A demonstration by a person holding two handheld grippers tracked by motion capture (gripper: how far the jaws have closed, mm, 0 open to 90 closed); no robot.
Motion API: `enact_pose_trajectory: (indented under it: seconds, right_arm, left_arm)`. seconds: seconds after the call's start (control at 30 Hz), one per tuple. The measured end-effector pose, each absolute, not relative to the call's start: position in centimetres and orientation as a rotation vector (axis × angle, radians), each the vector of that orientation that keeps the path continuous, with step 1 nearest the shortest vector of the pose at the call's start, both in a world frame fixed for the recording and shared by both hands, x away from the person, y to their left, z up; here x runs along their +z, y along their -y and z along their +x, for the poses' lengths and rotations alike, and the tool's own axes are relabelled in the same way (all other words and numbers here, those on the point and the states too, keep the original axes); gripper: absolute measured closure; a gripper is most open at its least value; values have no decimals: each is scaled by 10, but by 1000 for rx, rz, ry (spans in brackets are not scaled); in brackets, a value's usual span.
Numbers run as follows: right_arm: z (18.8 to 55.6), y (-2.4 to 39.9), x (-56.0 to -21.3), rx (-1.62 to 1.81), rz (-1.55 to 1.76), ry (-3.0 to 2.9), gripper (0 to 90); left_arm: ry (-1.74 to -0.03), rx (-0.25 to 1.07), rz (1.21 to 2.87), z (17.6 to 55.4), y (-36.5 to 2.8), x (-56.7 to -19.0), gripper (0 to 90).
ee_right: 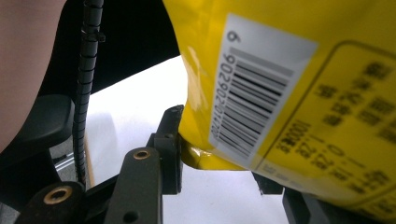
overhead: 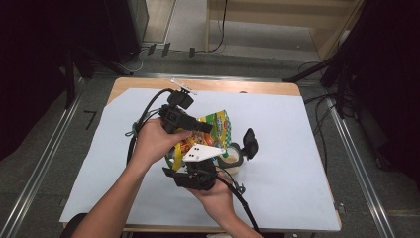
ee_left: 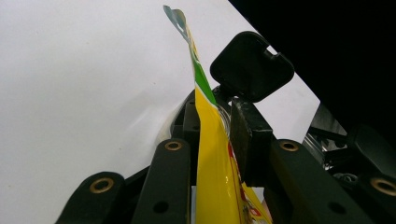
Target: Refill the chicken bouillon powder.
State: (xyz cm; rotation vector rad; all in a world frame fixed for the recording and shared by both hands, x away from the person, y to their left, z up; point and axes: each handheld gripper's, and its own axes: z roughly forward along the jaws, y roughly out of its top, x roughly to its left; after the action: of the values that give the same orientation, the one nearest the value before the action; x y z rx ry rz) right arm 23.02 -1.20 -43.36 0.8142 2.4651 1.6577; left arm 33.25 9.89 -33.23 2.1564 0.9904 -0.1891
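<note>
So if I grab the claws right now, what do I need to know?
Left claw: shut on the yellow snack bag, pinching its flat edge.
Right claw: shut on the same bag's lower corner, near the barcode.
The bag hangs between both claws above the white sheet. A small container with an open black lid sits beside it.
Done: bag gripped by both.
Left: probably opening it; bag looks sealed.

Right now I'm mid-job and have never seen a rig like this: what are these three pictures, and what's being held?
No robot here: a person holds a hand-operated gripper in each hand. The high view looks down on a table covered with a white sheet. The other two pictures come from cameras riding on the grippers, looking along their black jaws. The left gripper pinches the thin top edge of a yellow snack bag. The right gripper clamps the same bag near its barcode. Beside them stands a small cup with a black lid flipped open.
</note>
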Motion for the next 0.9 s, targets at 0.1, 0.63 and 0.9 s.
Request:
enact_pose_trajectory:
  seconds: [0.1, 0.63, 0.9]
  right_arm:
    - [230, 12, -434, 1658, 817, -2466, 621]
    - [230, 12, -434, 1659, 819, -2466, 621]
    - [229, 11, -434, 1664, 829, -2469, 621]
  left_arm:
    - [-990, -189, 2159, 333, -99, -332, 770]
    - [-992, -189, 2162, 333, -99, -333, 770]
    - [-994, -191, 2167, 333, -98, -334, 770]
